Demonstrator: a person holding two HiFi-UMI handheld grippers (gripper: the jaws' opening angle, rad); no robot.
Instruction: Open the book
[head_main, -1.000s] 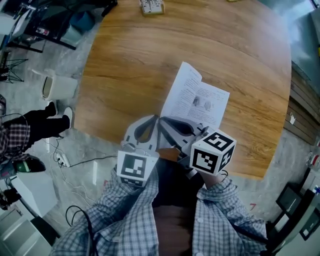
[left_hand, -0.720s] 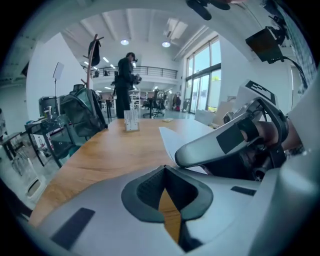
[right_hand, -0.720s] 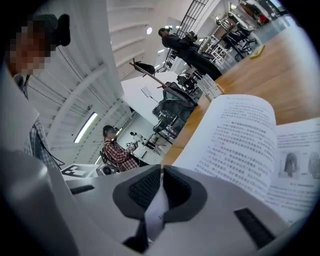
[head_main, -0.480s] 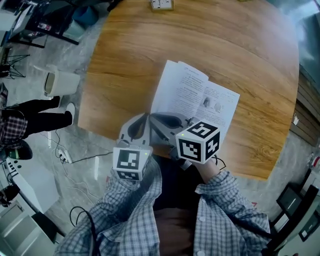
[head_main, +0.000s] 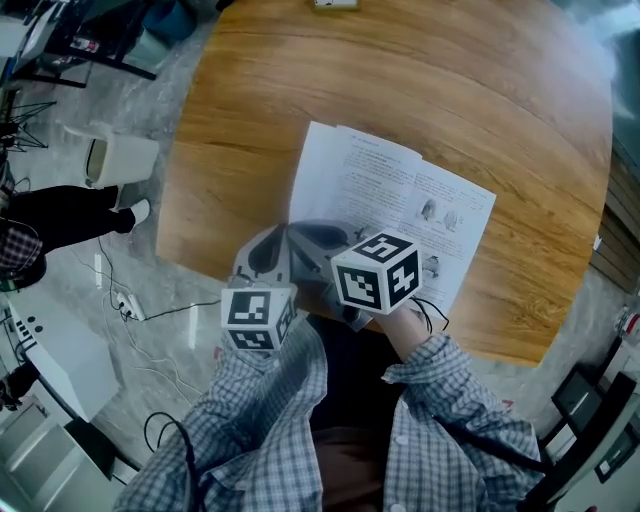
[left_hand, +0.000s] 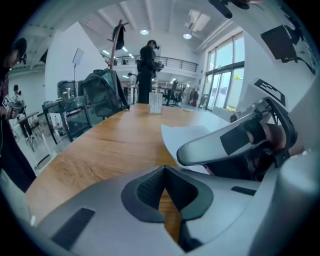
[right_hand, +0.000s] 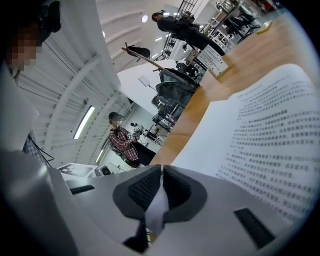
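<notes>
The book (head_main: 400, 210) lies open on the round wooden table (head_main: 250, 90), its white printed pages facing up. My right gripper (head_main: 305, 234) is at the book's near left corner, shut on a page (right_hand: 260, 135); a white sheet edge shows pinched between its pads (right_hand: 162, 172). My left gripper (head_main: 277, 240) sits just left of it, over the table's near edge, shut with nothing held (left_hand: 164, 172). In the left gripper view, the page (left_hand: 187, 137) and the right gripper (left_hand: 240, 145) show to the right.
A small card stand (head_main: 335, 3) sits at the table's far edge. A white bin (head_main: 118, 160), cables (head_main: 130, 305) and a person's legs (head_main: 40, 215) are on the floor to the left. A dark backpack (left_hand: 102, 92) rests on a desk beyond.
My right gripper has carried the page to the left and the page now lies flatter, so the book is spread wider. The left gripper has stayed beside it, still shut.
</notes>
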